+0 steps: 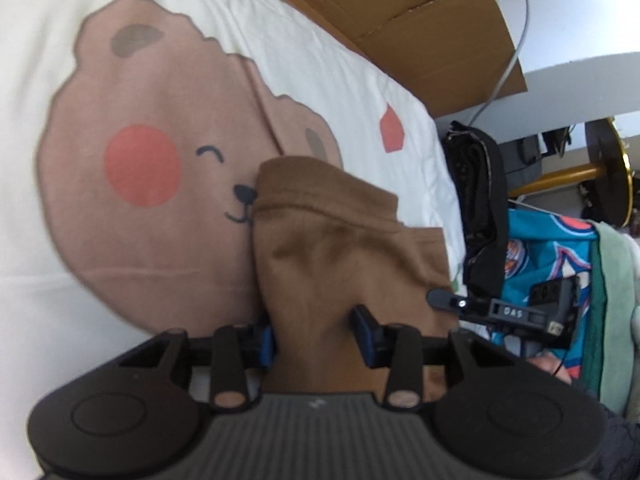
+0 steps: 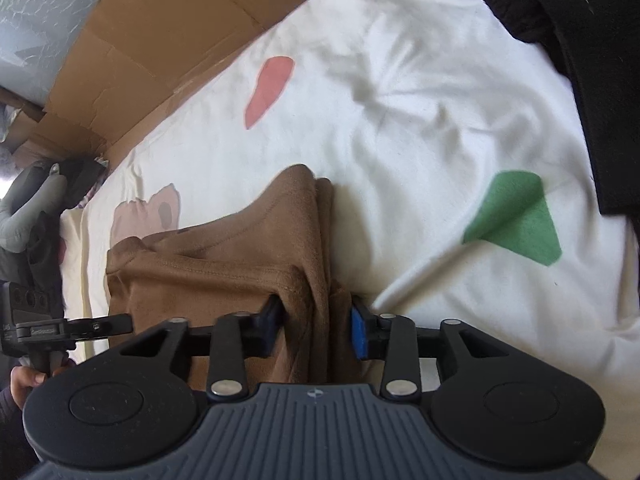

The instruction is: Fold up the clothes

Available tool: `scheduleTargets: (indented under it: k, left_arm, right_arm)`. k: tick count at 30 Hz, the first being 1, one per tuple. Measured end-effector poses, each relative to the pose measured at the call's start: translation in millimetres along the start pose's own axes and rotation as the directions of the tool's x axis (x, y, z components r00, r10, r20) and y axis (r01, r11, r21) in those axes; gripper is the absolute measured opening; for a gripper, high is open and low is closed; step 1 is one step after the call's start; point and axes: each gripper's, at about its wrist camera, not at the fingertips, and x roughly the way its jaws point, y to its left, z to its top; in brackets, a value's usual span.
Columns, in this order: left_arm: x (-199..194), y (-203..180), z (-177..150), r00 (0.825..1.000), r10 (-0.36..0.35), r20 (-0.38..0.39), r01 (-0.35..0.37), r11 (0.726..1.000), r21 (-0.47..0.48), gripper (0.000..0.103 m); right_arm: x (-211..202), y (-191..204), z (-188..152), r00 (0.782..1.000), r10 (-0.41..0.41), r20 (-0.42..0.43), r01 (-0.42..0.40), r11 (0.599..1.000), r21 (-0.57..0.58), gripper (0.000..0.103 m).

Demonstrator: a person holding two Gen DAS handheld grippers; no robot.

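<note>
A brown garment point(image 1: 340, 240) lies bunched and partly folded on a white bed sheet point(image 1: 320, 60) printed with a bear face. My left gripper point(image 1: 316, 338) is shut on one end of the garment, the cloth pinched between its blue pads. In the right wrist view the same brown garment point(image 2: 224, 264) stretches to the left, several layers thick. My right gripper point(image 2: 318, 330) is shut on its near edge. The left gripper also shows at the left edge of the right wrist view point(image 2: 72, 330).
Flattened cardboard point(image 1: 420, 20) stands along the far side of the bed point(image 2: 140, 40). Dark clothing point(image 1: 480, 208) and a teal patterned cloth point(image 1: 560, 260) lie at the right. A black garment point(image 2: 580, 60) lies on the sheet's upper right. The sheet has red and green prints point(image 2: 516, 220).
</note>
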Motion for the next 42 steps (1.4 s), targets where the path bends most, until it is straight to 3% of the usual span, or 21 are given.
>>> scheduleTargets:
  k: [1, 2, 4, 7, 9, 11, 13, 15, 17, 18, 20, 26, 31, 35, 42]
  left_arm:
    - [1.6, -2.3, 0.5, 1.0, 0.009, -0.002, -0.009, 1.0, 0.008, 0.02]
    - [2.2, -4.6, 0.4, 1.0, 0.006, -0.006, -0.005, 1.0, 0.016, 0.011]
    - [-1.1, -8.8, -0.9, 0.999, -0.053, 0.0, 0.053, 0.998, 0.026, 0.01]
    - [-4.8, -13.8, -1.1, 1.0, -0.014, 0.007, 0.013, 0.998, 0.062, 0.011]
    - [-3.4, -11.4, 0.1, 1.0, 0.014, -0.005, -0.014, 0.999, 0.051, 0.014]
    - [-1.2, -9.2, 2.2, 0.999, 0.031, -0.017, -0.03, 0.999, 0.034, 0.035]
    - [2.4, -8.6, 3.7, 1.0, 0.004, -0.022, -0.003, 1.0, 0.02, 0.05]
    - [7.3, -9.6, 5.3, 1.0, -0.018, -0.017, 0.019, 1.0, 0.018, 0.052]
    - [12.3, -8.9, 7.3, 0.999, -0.028, -0.018, 0.028, 0.999, 0.015, 0.049]
    - [13.8, -8.2, 8.6, 0.999, -0.028, -0.019, 0.028, 1.0, 0.01, 0.048]
    - [16.7, -7.4, 10.6, 0.999, -0.025, -0.024, 0.025, 1.0, 0.007, 0.023]
    - [7.9, -19.4, 9.5, 1.0, 0.004, -0.011, -0.004, 0.998, 0.06, 0.016]
    - [-2.8, -43.1, 1.5, 0.994, 0.107, 0.033, -0.11, 0.988, 0.11, 0.015]
    - [-8.1, -62.2, -5.1, 0.979, 0.19, 0.068, -0.198, 0.971, 0.137, 0.015]
    - [-12.4, -79.4, -13.0, 0.951, 0.288, 0.111, -0.302, 0.945, 0.129, 0.015]
  right_arm:
    - [-1.8, 1.6, 0.1, 1.0, 0.003, 0.001, -0.003, 1.0, -0.01, 0.022]
    - [-3.7, 3.1, 0.1, 1.0, 0.006, 0.002, -0.006, 1.0, -0.02, 0.021]
    - [-7.9, 4.4, 0.1, 1.0, 0.014, 0.007, -0.014, 1.0, -0.024, 0.021]
    - [-9.8, 3.3, -2.1, 1.0, 0.01, -0.002, -0.01, 1.0, -0.01, 0.024]
    - [-6.8, 2.7, -3.4, 1.0, 0.008, -0.026, -0.008, 1.0, 0.003, 0.029]
    - [-4.8, 2.3, -4.0, 0.999, 0.009, -0.038, -0.009, 1.0, 0.006, 0.037]
    - [-2.3, 2.6, -3.8, 0.999, 0.009, -0.046, -0.009, 1.0, 0.006, 0.037]
    - [1.4, 2.2, -2.1, 0.999, 0.014, -0.052, -0.013, 1.0, 0.014, 0.038]
    - [4.8, 0.8, 0.1, 0.998, 0.029, -0.058, -0.027, 0.999, 0.025, 0.038]
    - [5.4, 0.7, 0.9, 0.998, 0.032, -0.062, -0.03, 0.999, 0.021, 0.033]
    - [6.9, 1.4, 2.4, 0.997, 0.034, -0.072, -0.033, 0.999, 0.012, 0.022]
    - [-3.8, 11.1, -0.1, 0.999, 0.023, -0.045, -0.024, 1.0, -0.017, 0.017]
    - [-18.3, 33.6, -10.0, 0.999, -0.034, 0.015, 0.035, 0.998, -0.059, 0.017]
    - [-22.7, 50.1, -15.2, 0.995, -0.094, 0.044, 0.098, 0.992, -0.082, 0.017]
    - [-26.9, 63.4, -17.0, 0.991, -0.126, 0.054, 0.131, 0.987, -0.094, 0.016]
